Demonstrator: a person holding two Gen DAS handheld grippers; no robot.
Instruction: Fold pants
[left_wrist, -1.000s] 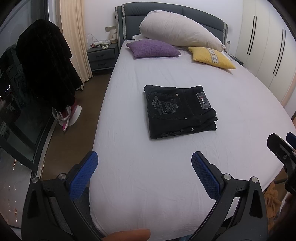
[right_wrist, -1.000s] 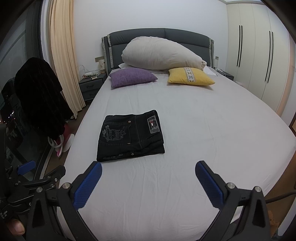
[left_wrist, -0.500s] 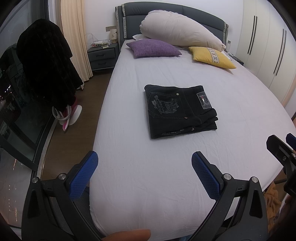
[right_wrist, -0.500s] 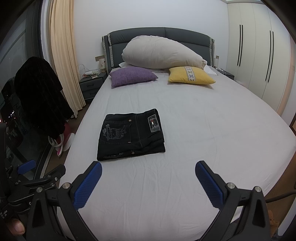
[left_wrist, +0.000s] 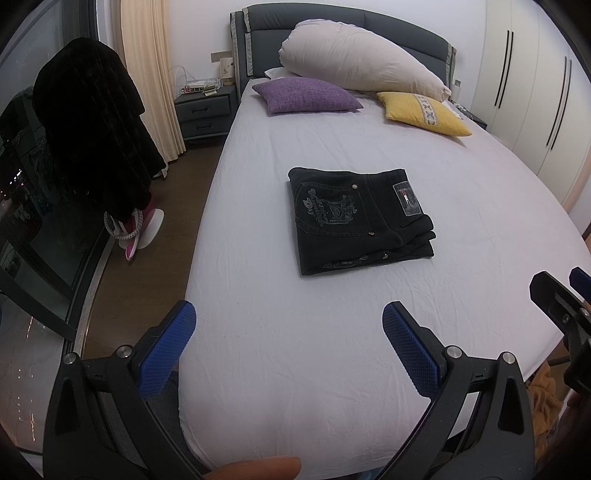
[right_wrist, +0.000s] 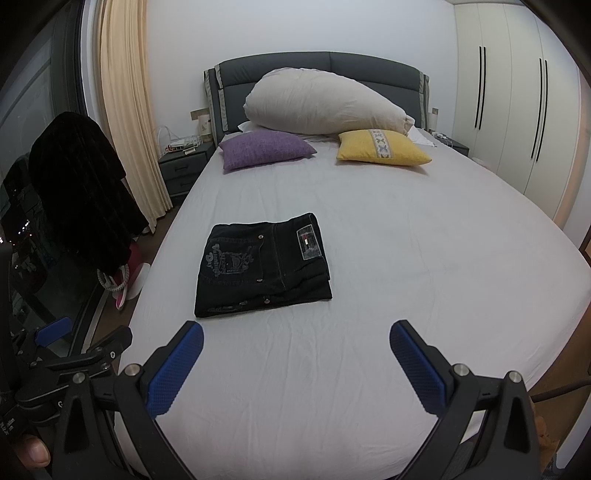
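Dark denim pants (left_wrist: 358, 218) lie folded into a neat rectangle in the middle of the white bed (left_wrist: 314, 332), embroidered back pocket and patch facing up. They also show in the right wrist view (right_wrist: 262, 266). My left gripper (left_wrist: 288, 321) is open and empty, held above the bed's near edge, well short of the pants. My right gripper (right_wrist: 295, 339) is open and empty, also near the foot of the bed, to the right of the left one. Part of the right gripper (left_wrist: 561, 306) shows at the right edge of the left wrist view.
A purple cushion (left_wrist: 306, 94), a yellow cushion (left_wrist: 424, 112) and a large beige pillow (left_wrist: 358, 62) lie at the headboard. A nightstand (left_wrist: 205, 114) and a dark coat on a stand (left_wrist: 92, 122) are left of the bed. White wardrobes (right_wrist: 517, 110) line the right wall.
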